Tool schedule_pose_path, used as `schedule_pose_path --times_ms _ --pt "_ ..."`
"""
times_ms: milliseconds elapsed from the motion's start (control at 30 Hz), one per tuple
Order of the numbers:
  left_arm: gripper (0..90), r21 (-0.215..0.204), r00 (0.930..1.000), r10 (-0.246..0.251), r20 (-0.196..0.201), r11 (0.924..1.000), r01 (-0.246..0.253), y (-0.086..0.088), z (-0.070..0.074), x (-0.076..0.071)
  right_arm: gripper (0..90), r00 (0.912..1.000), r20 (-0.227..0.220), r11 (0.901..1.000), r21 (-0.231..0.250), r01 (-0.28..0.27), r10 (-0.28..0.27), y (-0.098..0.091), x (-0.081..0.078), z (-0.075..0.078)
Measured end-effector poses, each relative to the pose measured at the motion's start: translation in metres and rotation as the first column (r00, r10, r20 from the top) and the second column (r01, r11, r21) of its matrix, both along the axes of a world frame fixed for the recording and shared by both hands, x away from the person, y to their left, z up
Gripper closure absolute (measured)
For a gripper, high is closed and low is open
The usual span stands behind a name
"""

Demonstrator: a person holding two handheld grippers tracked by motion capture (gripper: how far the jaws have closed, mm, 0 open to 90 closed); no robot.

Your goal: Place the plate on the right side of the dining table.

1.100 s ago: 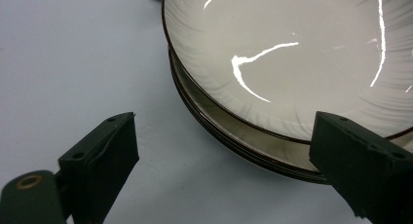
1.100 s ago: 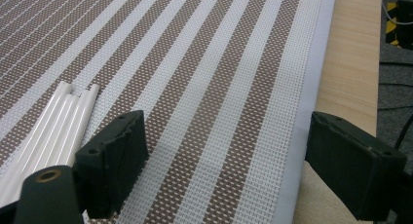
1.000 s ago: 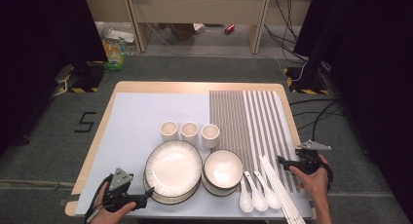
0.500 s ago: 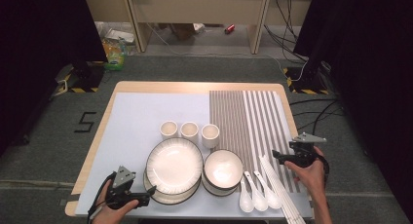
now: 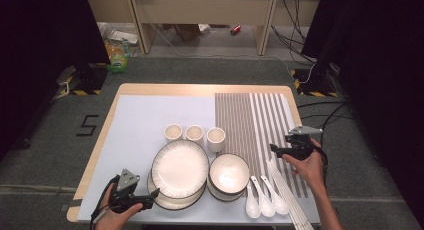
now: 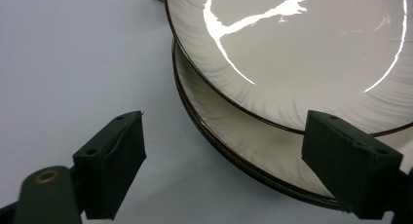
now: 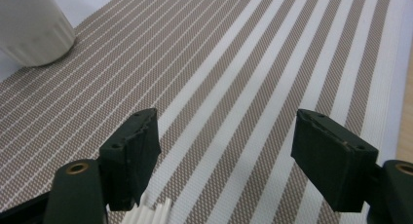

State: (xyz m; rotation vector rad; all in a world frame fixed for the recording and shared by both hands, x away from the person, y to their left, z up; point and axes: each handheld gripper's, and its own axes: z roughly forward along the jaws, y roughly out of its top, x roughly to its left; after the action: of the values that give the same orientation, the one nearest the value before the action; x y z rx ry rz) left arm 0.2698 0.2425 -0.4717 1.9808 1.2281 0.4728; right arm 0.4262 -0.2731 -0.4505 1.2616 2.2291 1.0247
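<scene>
Table (image 5: 135,115): tableware gathered at its near edge, within reach of both hands.
Striped mat (image 5: 260,120): right of the plates.
Plates (image 5: 180,167): two stacked, upper one offset — lower rim exposed for a grip.
Left gripper (image 5: 152,194): at the plates' left edge, jaws apart around the lower rim, not clamped.
Right gripper (image 5: 274,150): right of the plates over the mat — jaws just been closing, nothing between them.
Chopsticks (image 5: 287,190): white, below it.

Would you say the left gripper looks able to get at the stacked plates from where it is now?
Probably yes: the left gripper is open, its jaws either side of the stacked plates' near rim, nothing between.
</scene>
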Motion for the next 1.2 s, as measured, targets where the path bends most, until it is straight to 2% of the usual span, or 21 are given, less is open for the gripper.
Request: schedule_pose_path --times_ms 167,200,300,433,467,500,800,933,1200 --pt "13.5 0.002 1.0000 -0.002 -0.002 1.0000 0.002 0.000 0.001 0.002 28.1 0.9997 0.011 0.9996 -0.017 -0.021 0.021 0.011 0.007 0.008" --pt "13.5 0.006 1.0000 -0.001 0.000 1.0000 0.001 -0.001 0.001 0.002 29.9 0.9988 0.009 0.9985 -0.025 -0.049 0.049 0.018 0.010 0.013" --pt "13.5 0.010 1.0000 -0.005 0.001 0.9999 0.005 -0.001 0.001 0.003 33.0 0.9971 -0.003 0.9964 -0.037 -0.076 0.076 0.024 0.012 0.019" --pt "12.7 0.011 1.0000 -0.003 0.004 0.9999 0.003 -0.001 0.002 0.004 32.9 0.9946 -0.012 0.9943 -0.025 -0.103 0.103 0.034 0.013 0.027" --pt "12.7 0.013 1.0000 -0.003 0.004 0.9999 0.003 -0.001 0.001 0.004 32.0 0.9939 -0.009 0.9936 -0.026 -0.110 0.110 0.036 0.014 0.028" --pt "11.7 0.012 1.0000 -0.004 0.001 0.9999 0.004 -0.001 0.001 0.004 26.2 0.9944 -0.004 0.9938 -0.035 -0.106 0.106 0.039 0.016 0.031" --pt "10.0 0.020 0.9999 -0.016 0.004 0.9997 0.016 -0.001 0.000 0.008 21.4 0.9946 -0.001 0.9938 -0.040 -0.104 0.104 0.052 0.028 0.039" --pt "11.9 0.027 0.9997 -0.024 0.008 0.9994 0.024 -0.004 0.000 0.011 21.8 0.9891 -0.005 0.9874 -0.058 -0.147 0.147 0.064 0.030 0.040" --pt "11.3 0.027 0.9995 -0.029 0.010 0.9992 0.028 -0.005 0.001 0.012 22.3 0.9817 -0.009 0.9787 -0.077 -0.190 0.190 0.074 0.031 0.047"
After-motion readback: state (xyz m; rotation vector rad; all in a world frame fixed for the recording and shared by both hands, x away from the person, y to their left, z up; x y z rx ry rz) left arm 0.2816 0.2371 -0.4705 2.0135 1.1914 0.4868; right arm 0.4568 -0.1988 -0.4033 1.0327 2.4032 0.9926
